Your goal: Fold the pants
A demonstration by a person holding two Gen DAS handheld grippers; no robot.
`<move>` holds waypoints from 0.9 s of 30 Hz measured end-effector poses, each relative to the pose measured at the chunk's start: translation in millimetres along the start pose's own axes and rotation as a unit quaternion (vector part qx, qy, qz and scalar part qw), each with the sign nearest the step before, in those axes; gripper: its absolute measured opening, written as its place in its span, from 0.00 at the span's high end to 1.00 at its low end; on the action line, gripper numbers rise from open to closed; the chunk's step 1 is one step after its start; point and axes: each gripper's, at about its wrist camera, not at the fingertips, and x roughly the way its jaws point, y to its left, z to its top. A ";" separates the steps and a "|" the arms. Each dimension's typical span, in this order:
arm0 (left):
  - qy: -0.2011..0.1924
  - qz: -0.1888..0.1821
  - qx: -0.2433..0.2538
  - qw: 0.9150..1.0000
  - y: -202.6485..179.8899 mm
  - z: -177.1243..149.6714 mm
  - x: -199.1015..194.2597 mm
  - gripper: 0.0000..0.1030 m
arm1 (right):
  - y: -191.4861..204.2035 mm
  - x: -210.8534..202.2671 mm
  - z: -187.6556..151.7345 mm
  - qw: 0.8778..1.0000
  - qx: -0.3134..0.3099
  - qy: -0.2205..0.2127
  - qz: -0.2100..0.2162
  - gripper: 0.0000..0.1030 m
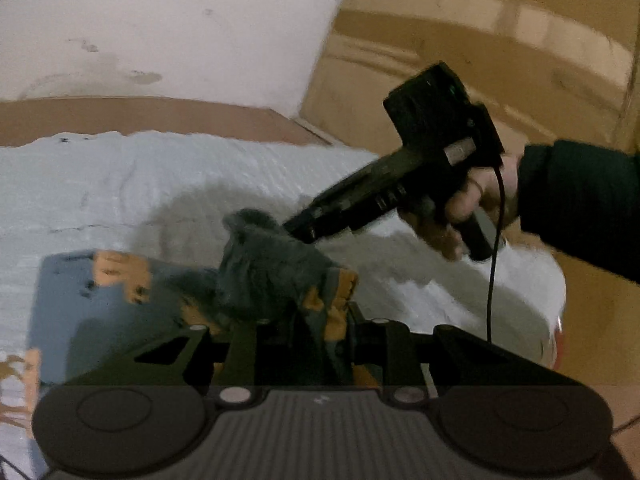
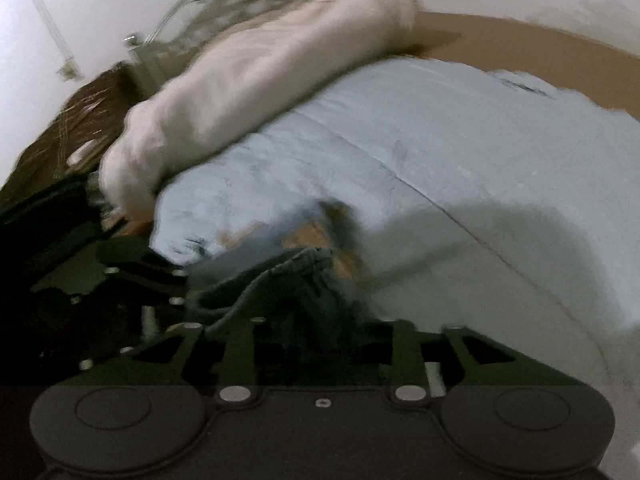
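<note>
While two grippers clamp, one pants (image 1: 276, 268).

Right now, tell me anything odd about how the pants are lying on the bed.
The pants are bunched in a dark crumpled wad between the left gripper and right gripper, not spread flat. Part lies on the pale blue bedspread.
</note>
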 end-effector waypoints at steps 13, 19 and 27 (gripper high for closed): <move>0.038 -0.013 0.071 0.997 -34.8 -20.1 -0.2 0.48 | 31.9 -10.0 -45.6 0.993 0.049 -0.088 -0.066 0.51; 0.030 0.019 0.076 0.996 -9.0 -20.8 -52.0 0.29 | 38.6 -13.4 -80.2 0.984 0.058 -0.050 -0.160 0.48; 0.012 0.094 -0.054 0.994 99.0 8.7 -81.1 0.07 | 47.6 -53.4 -117.8 0.954 0.230 -0.141 -0.128 0.18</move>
